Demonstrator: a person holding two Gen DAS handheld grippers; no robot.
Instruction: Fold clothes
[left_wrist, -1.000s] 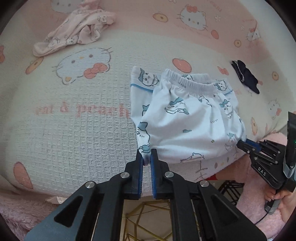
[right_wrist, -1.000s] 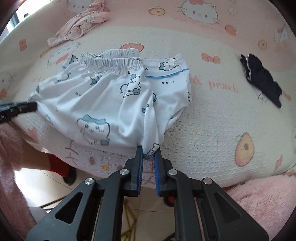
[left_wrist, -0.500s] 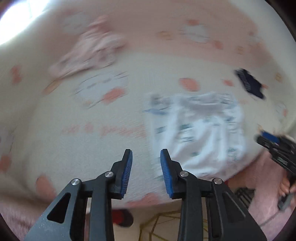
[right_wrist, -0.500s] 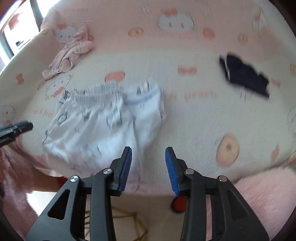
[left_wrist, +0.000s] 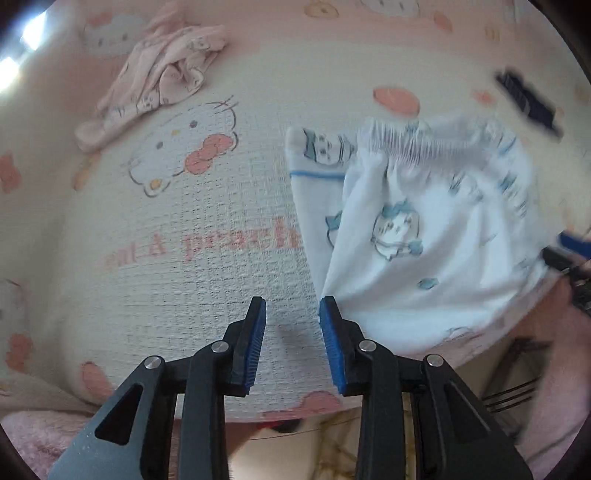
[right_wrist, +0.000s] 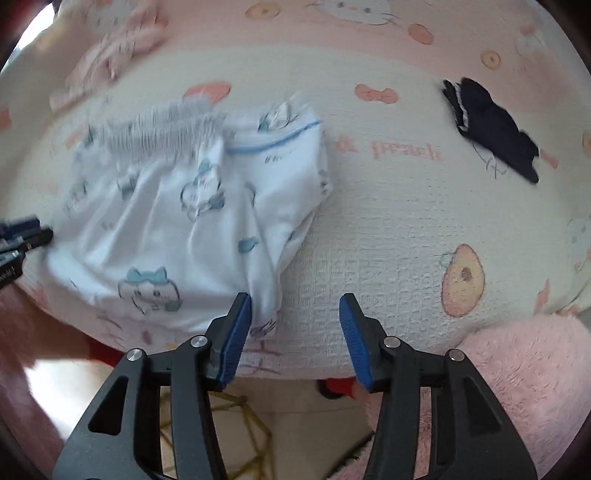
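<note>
Left wrist: white shorts (left_wrist: 424, 236) lie right of open left tool (left_wrist: 291, 317).

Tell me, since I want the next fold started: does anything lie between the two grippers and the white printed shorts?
Nothing visible does. The white printed shorts lie right beside the open left gripper and right gripper.

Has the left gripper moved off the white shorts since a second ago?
Yes. The left gripper let go, jaws just opened, and shifted left off the white shorts toward the blanket's pink lettering.
</note>
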